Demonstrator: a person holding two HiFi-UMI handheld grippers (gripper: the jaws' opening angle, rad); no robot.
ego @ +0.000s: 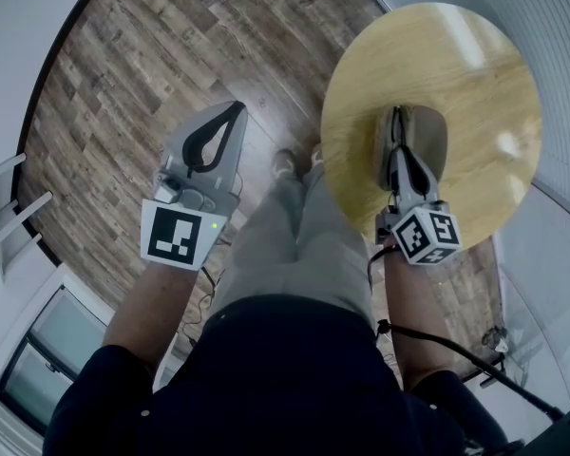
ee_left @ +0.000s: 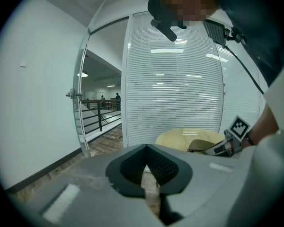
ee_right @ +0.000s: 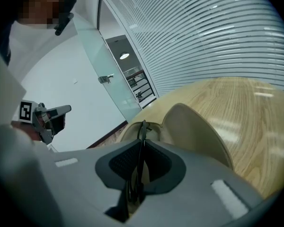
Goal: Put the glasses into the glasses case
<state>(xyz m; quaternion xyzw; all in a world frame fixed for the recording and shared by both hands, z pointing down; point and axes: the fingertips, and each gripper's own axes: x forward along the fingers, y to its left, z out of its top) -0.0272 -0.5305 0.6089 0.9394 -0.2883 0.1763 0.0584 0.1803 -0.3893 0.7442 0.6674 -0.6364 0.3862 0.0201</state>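
Nearest, right gripper [ee_right: 143, 143]: jaws closed on the glasses, with the pads pressing the thin dark frame from both sides. It points down at the table, and its marker cube faces the person.
Glasses [ee_right: 142, 129]: held edge-on between the right jaws. The frame runs up between the pads and sticks out past the tips, and its far end is over the case's open tray. I cannot tell whether it touches the tray.
Case [ee_right: 194, 131]: tan and open, directly ahead of the right jaws. Its lid [ego: 427, 139] is raised on the far right side. The tray lies below the jaw tips and is mostly hidden behind the gripper.
Table [ee_right: 248, 108]: round, light wood. The case sits near the middle of it.
Left gripper [ego: 230, 117]: jaws closed tip to tip, with nothing between them. It is held out over the floor, well apart from the table and case.
Floor [ego: 123, 112]: dark wood planks under the left gripper.
Blinds [ee_right: 217, 32]: white slats behind the table.
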